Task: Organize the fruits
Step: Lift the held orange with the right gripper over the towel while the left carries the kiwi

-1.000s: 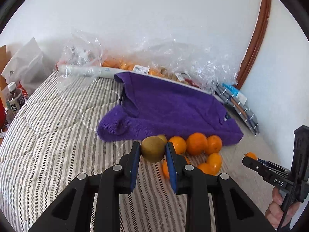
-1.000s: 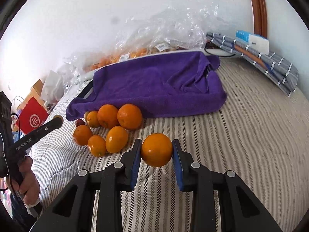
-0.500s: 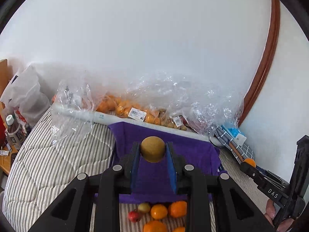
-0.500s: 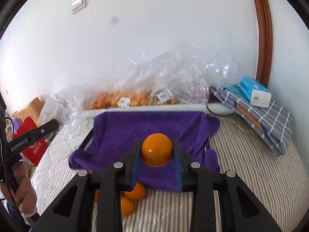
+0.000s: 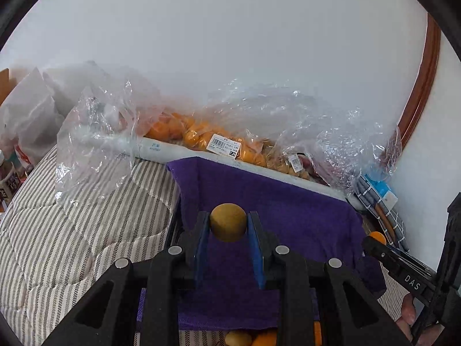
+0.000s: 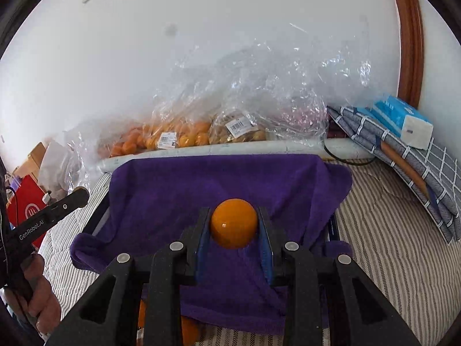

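My left gripper (image 5: pixel 227 223) is shut on a brownish-green round fruit (image 5: pixel 228 222) and holds it above the purple towel (image 5: pixel 288 207). My right gripper (image 6: pixel 234 223) is shut on an orange (image 6: pixel 234 222), also held above the purple towel (image 6: pixel 178 190). Loose oranges (image 5: pixel 266 339) and a brownish fruit (image 5: pixel 237 338) lie on the striped bedding below the towel's near edge, mostly hidden by the gripper bodies. The right gripper also shows at the right edge of the left wrist view (image 5: pixel 377 238), and the left one at the left of the right wrist view (image 6: pixel 80 194).
Clear plastic bags of oranges (image 5: pixel 201 135) and other fruit (image 6: pixel 239 132) lie along the wall behind the towel. A folded plaid cloth (image 6: pixel 417 167) with a blue tissue pack (image 6: pixel 400 121) sits at the right. White bags (image 5: pixel 31 121) and a red bag (image 6: pixel 24 210) stand at the left.
Both grippers have risen from the fruit pile on the bedding and moved forward over the purple towel, each still holding its fruit. The loose oranges have dropped to the frames' bottom edges.
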### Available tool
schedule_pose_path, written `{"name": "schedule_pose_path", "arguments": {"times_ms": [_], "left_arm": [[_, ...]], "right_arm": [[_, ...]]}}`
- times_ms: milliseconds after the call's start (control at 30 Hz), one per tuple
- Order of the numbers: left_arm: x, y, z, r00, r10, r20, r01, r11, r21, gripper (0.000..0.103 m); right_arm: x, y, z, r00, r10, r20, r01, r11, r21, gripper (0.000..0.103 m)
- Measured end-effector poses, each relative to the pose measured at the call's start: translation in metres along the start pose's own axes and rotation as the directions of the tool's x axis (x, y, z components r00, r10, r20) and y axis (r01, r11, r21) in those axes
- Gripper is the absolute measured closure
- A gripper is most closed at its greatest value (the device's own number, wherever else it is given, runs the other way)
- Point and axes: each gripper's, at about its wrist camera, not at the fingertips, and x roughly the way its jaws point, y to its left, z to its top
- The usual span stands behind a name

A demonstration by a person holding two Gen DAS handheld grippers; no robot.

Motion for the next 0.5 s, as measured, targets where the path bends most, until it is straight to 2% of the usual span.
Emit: {"name": "schedule_pose_path", "arguments": {"times_ms": [200, 500], "left_arm": [[0.011, 0.000, -0.006, 0.999, 0.010, -0.031, -0.009, 1.000, 0.003, 0.078], [0.025, -0.005, -0.015, 0.996, 0.045, -0.079, -0.042, 0.998, 0.042, 0.078]], "right_arm": [[0.007, -0.008, -0.004, 1.000, -0.028, -0.009, 0.028, 1.000, 0.006, 0.072], [0.030, -0.014, -0.010, 0.994, -0.020, -0.104, 0.023, 0.999, 0.029, 0.072]]}}
